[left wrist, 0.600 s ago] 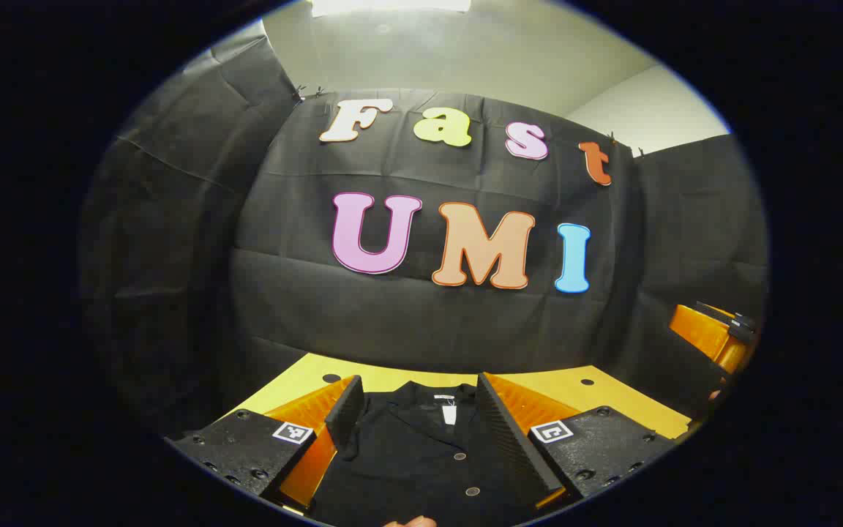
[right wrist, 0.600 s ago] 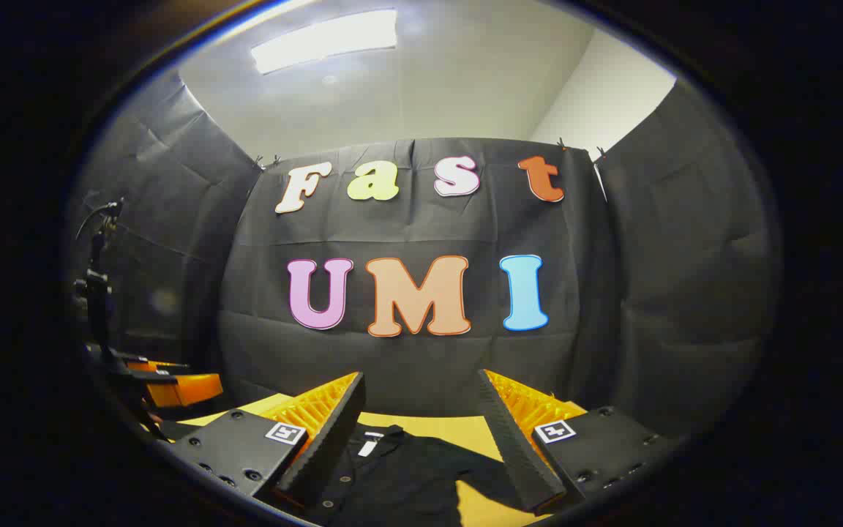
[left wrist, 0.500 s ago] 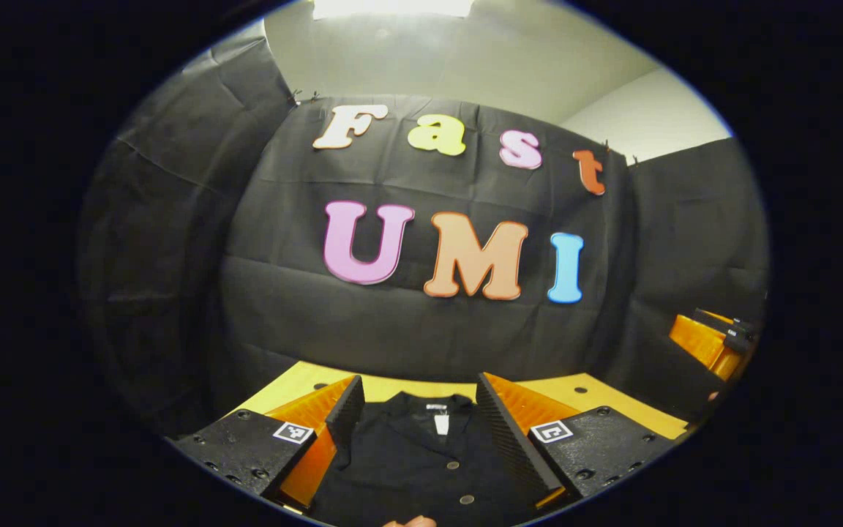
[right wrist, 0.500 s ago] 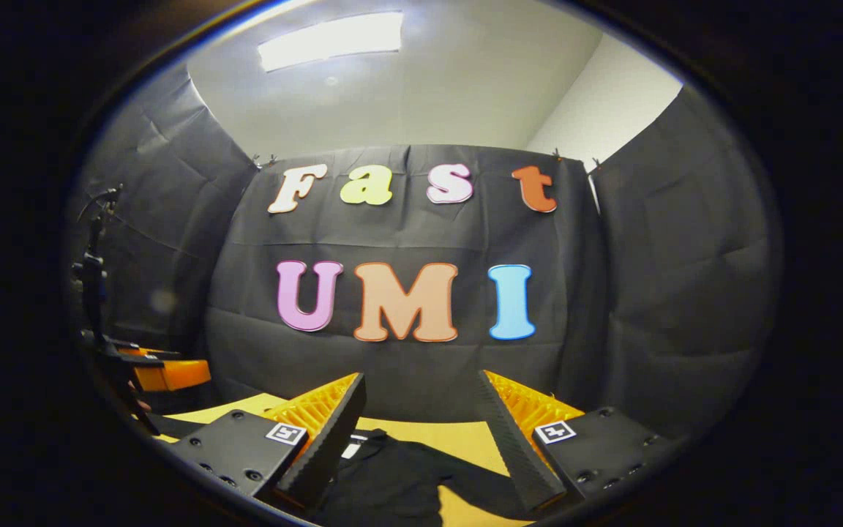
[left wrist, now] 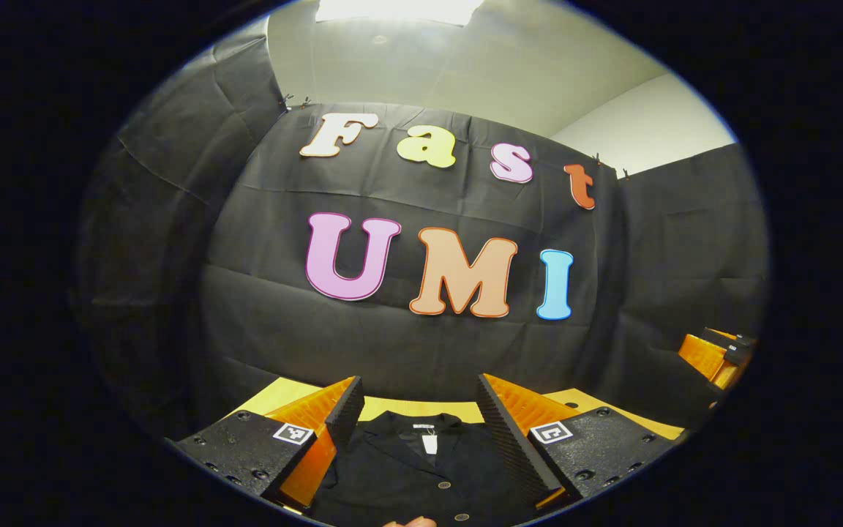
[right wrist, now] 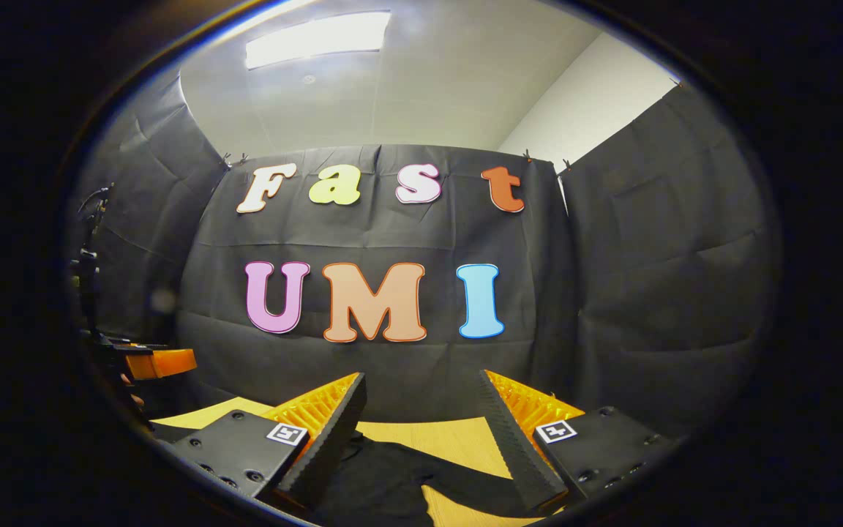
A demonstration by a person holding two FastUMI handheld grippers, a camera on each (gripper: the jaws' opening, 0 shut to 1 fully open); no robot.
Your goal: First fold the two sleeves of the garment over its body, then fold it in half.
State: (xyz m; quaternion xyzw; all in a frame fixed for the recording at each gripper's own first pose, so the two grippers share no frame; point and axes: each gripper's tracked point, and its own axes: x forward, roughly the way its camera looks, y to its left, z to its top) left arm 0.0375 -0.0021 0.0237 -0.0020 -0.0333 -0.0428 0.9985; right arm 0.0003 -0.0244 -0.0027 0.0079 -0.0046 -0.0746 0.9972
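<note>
A black button-front garment (left wrist: 407, 468) lies flat on the yellow table (left wrist: 582, 401), its collar and white neck label pointing away from me. My left gripper (left wrist: 416, 391) hovers above its chest, open, with nothing between the fingers. In the right gripper view, the garment's dark cloth (right wrist: 385, 476) and one sleeve (right wrist: 465, 484) spread over the table (right wrist: 458, 439). Above that side, my right gripper (right wrist: 421, 384) is held open and empty. Each gripper shows at the edge of the other's view: the right gripper (left wrist: 718, 351) and the left gripper (right wrist: 158, 362).
Black cloth walls close the booth behind and on both sides of the table. A dark stand (right wrist: 88, 271) rises at the left edge of the right gripper view. A person's fingertip (left wrist: 410, 521) peeks in at the bottom of the left gripper view.
Both views have tipped upward, so the garment sits lower in them. The right gripper view has also swung right, and the collar label has slid out of it.
</note>
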